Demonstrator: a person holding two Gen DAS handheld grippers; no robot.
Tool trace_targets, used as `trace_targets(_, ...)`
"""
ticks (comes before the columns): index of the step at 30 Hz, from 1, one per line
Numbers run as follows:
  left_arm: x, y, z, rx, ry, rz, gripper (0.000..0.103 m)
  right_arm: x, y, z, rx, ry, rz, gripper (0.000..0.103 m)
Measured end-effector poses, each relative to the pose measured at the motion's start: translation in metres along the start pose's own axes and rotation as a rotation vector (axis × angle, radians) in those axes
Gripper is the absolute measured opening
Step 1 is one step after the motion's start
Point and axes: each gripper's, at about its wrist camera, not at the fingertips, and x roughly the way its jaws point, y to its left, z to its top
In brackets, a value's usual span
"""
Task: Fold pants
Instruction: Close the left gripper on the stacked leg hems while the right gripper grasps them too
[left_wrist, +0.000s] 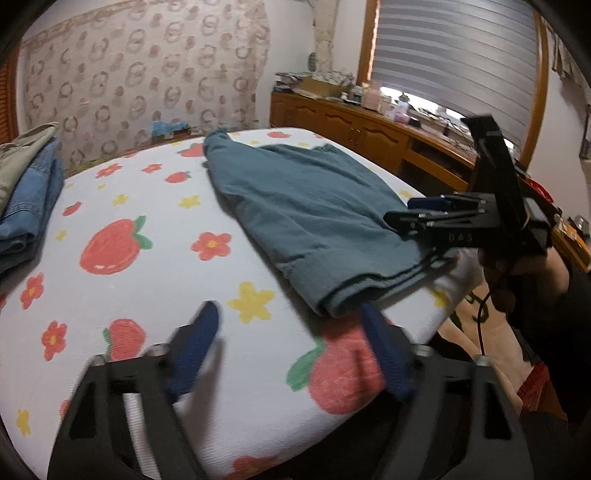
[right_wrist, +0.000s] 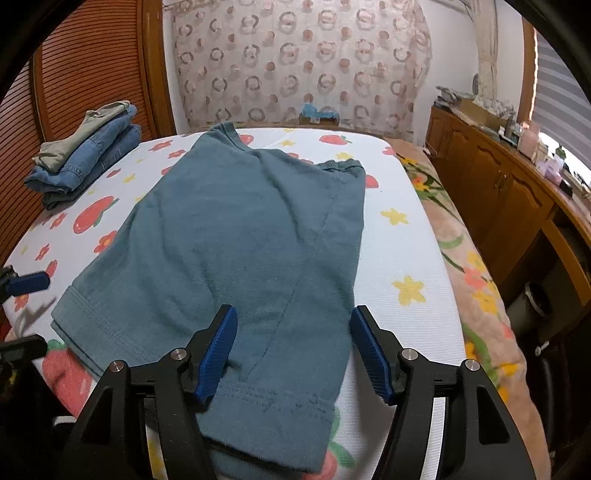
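Observation:
Teal-blue pants lie flat on the strawberry-print sheet, folded lengthwise, hems near me. My right gripper is open just above the near hem, jaws apart over the cloth, holding nothing. In the left wrist view the pants lie ahead to the right. My left gripper is open and empty over the bare sheet beside the hem corner. The right gripper shows there at the pants' far hem edge. The left gripper's fingertip shows at the left edge of the right wrist view.
A stack of folded jeans and a khaki garment sits at the bed's far left corner, also in the left wrist view. A wooden cabinet with clutter runs along the right. A floral blanket hangs at the bed's right edge.

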Motion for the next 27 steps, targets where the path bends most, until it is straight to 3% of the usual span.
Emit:
trace_targets(10,0.011,-0.010,0.011,0.047,0.030,-0.046,0.037,-0.050,-0.001,-0.018,0.006,-0.057,0.037,0.063)
trace_targets(16,0.017,-0.015,0.012,0.061,0.045,-0.038,0.036,-0.058,-0.001,-0.027,0.011,-0.056,0.050,0.056)
trace_targets(20,0.020,-0.016,0.011,0.068,0.046,-0.023,0.036,-0.058,-0.004,-0.029,0.029,-0.056,0.064,0.040)
trace_targets(24,0.016,-0.014,0.012,0.057,0.014,-0.019,0.020,-0.055,-0.007,-0.030,0.052,-0.048,0.071,0.036)
trace_targets(27,0.010,-0.016,0.012,0.058,-0.005,-0.019,0.017,-0.057,-0.010,-0.031,0.069,-0.051,0.077,0.036)
